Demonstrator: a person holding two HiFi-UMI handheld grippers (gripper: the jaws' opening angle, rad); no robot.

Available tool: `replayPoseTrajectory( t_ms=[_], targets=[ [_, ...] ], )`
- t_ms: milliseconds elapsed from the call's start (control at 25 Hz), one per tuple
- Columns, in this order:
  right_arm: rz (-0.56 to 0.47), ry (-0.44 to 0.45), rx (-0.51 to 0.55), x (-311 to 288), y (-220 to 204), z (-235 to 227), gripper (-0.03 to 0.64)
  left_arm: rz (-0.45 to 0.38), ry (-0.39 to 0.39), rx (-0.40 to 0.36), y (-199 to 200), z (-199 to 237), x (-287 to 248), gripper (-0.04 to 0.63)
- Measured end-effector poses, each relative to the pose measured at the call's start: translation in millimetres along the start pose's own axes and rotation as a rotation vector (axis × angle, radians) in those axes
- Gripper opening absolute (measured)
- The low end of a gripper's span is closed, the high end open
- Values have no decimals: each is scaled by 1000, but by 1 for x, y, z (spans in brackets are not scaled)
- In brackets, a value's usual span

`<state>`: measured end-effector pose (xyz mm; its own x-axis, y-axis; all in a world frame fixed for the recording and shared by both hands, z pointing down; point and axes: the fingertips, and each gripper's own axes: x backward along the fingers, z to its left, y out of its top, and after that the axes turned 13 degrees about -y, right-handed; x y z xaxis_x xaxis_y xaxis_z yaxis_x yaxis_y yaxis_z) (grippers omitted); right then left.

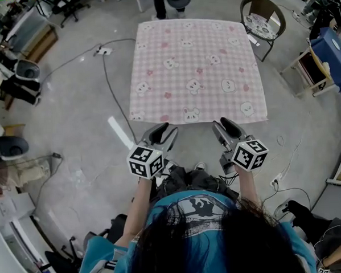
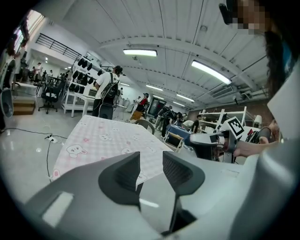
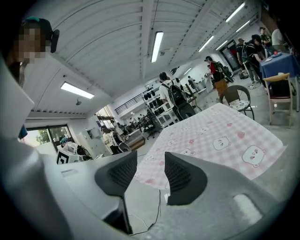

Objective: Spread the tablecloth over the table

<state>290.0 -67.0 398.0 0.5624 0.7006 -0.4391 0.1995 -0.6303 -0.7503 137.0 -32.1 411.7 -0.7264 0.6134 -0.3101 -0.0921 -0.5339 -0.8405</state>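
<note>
A pink checked tablecloth [image 1: 196, 69] with bear and heart prints lies flat over the square table, its near edge hanging toward me. It also shows in the left gripper view as the tablecloth [image 2: 101, 140] and in the right gripper view as the tablecloth [image 3: 220, 140]. My left gripper [image 1: 166, 133] is held up in front of the near edge, open, with nothing between its jaws. My right gripper [image 1: 220, 127] hangs beside it, open and empty too. Neither touches the cloth.
A round-backed chair [image 1: 263, 17] stands at the table's far right corner. A person [image 1: 166, 2] stands beyond the far edge. A cable and power strip [image 1: 103, 51] run across the concrete floor on the left. A blue-covered table [image 1: 334, 53] and clutter line the right side.
</note>
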Motion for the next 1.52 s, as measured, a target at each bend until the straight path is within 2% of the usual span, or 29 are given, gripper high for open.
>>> replayPoseTrajectory(
  t_ms=[240,400,600,720,920,1120,1520],
  targets=[
    [31,74,47,9,7,10,173,-24,-34,-34,18,-32,-25,119],
    [36,98,107,14,6,8,119,-26,-49,-71,22,-45,-42,79],
    [9,130,130,23,10,3,23,-46,-30,-82,24,-55,-47,36],
    [14,144,149,24,7,0,-8,-62,-15,-83,23,-57,-49,24],
    [13,187,167,22,15,7,-6,-60,-6,-91,30,-57,-51,15],
    [4,230,188,39,9,8,0,-58,-20,-94,17,-73,-55,15],
    [3,246,206,49,-1,9,0,-67,-45,-96,12,-89,-55,15]
  ],
)
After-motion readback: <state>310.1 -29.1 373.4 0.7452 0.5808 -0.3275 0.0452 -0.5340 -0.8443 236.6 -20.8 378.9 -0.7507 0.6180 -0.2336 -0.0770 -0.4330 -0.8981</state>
